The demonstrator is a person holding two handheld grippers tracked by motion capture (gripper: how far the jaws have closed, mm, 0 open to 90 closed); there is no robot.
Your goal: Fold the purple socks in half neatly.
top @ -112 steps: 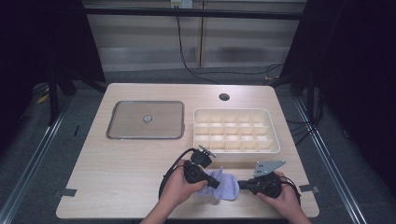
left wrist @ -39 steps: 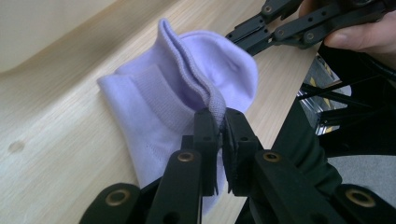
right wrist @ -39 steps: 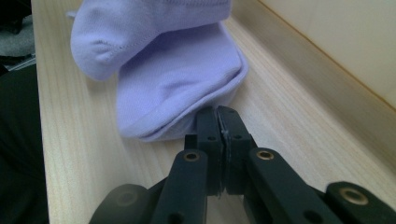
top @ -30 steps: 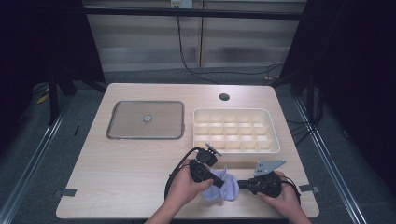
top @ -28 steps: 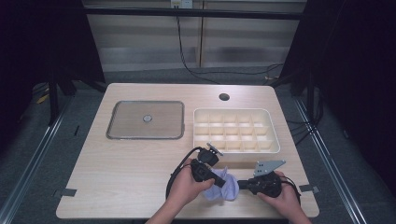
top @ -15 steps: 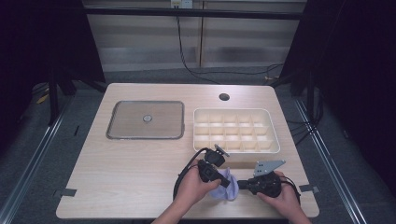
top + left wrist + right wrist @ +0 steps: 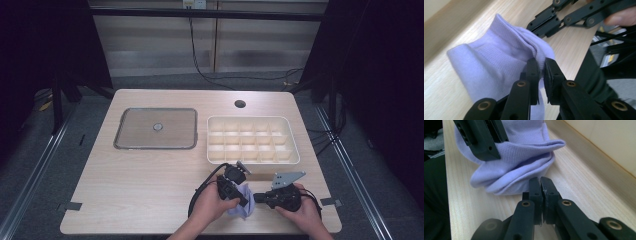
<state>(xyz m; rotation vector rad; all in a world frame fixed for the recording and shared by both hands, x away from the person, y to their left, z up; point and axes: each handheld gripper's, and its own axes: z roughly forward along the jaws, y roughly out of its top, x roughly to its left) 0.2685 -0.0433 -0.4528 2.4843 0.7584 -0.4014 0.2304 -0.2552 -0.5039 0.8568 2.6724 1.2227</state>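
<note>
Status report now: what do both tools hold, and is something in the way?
Left tool shut on lilac sock. Right tool shut, at the sock's edge; grip unclear. Sock bunched on table. Divided tray behind, apart.

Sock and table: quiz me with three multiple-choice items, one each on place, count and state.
1. Where is the sock?
A. in the tray
B. on the table near its front edge
C. on the lid

2. How many rows of compartments has the tray?
A. one
B. three
C. six

3. How does the left tool stand on the sock?
A. shut on a fold of it
B. wide open above it
C. far from it

Answers: 1 B, it lies between the two hands in the high view; 2 B, two long dividers split it; 3 A, the left gripper view shows fabric pinched in the narrow gap.
</note>
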